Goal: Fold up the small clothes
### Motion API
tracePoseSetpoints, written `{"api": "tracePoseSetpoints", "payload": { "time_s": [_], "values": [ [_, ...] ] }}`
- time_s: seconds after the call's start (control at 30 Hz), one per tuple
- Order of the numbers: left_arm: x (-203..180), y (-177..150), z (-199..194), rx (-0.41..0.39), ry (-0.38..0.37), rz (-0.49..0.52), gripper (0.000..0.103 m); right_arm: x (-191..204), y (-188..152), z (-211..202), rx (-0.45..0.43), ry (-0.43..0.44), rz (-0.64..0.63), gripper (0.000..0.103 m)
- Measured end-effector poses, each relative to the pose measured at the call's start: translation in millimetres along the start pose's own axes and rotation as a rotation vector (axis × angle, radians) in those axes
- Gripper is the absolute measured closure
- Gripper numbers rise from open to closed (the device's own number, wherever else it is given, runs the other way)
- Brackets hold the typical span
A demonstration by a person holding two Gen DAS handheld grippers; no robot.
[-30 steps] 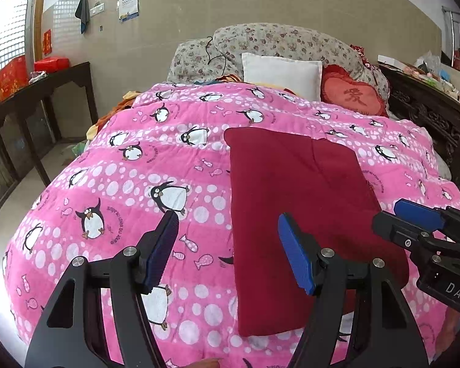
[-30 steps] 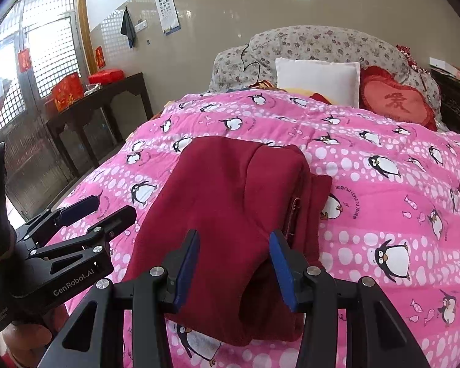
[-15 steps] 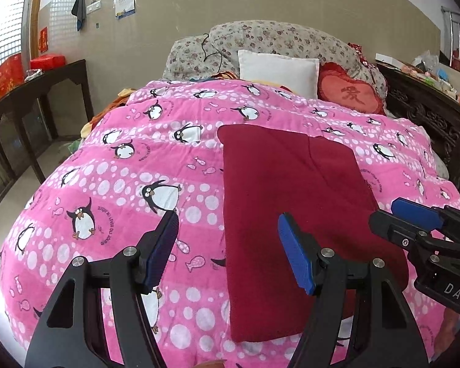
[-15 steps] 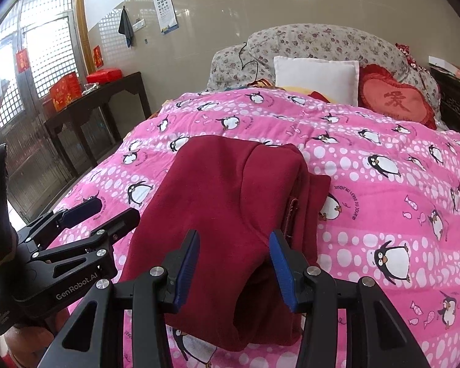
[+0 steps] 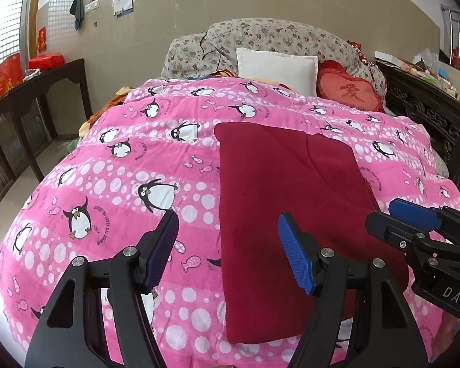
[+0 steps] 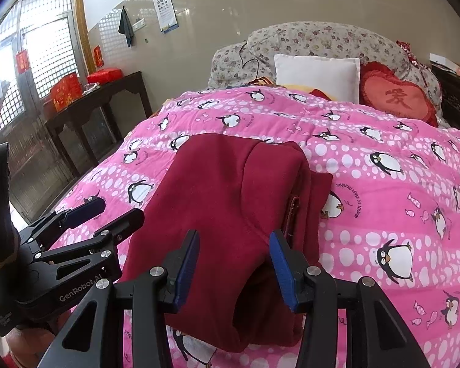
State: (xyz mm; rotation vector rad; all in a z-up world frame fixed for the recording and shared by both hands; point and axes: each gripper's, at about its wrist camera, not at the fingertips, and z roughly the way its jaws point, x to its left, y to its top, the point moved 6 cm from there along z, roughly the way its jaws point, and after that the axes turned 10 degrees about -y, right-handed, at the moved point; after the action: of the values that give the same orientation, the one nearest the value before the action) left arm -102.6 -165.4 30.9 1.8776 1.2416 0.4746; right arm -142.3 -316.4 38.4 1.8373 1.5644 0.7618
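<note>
A dark red garment (image 5: 279, 202) lies folded into a long strip on the pink penguin quilt (image 5: 132, 184). In the right wrist view the garment (image 6: 230, 202) shows a folded layer and a zipper along its right edge. My left gripper (image 5: 227, 245) is open and empty, above the garment's near left edge. My right gripper (image 6: 233, 260) is open and empty, just above the garment's near end. The right gripper also shows in the left wrist view (image 5: 395, 217), and the left gripper in the right wrist view (image 6: 113, 214).
A white pillow (image 5: 276, 67), a red heart cushion (image 5: 349, 95) and floral pillows (image 5: 260, 40) lie at the bed's head. A dark side table (image 5: 36, 92) with red boxes stands at left. A dark carved cabinet (image 5: 432, 116) stands at right.
The left wrist view has shifted slightly, so the garment sits further left and lower in it. Both grippers stay open above the garment's near end.
</note>
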Motion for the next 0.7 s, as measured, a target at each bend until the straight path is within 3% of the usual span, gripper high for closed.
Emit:
{"api": "tracePoseSetpoints", "payload": {
  "time_s": [0.7],
  "values": [
    [-4.3, 1.0, -0.2, -0.016, -0.012, 0.013, 0.035, -0.1, -3.9, 1.1, 0.010, 0.005, -0.005, 0.057]
  ]
}}
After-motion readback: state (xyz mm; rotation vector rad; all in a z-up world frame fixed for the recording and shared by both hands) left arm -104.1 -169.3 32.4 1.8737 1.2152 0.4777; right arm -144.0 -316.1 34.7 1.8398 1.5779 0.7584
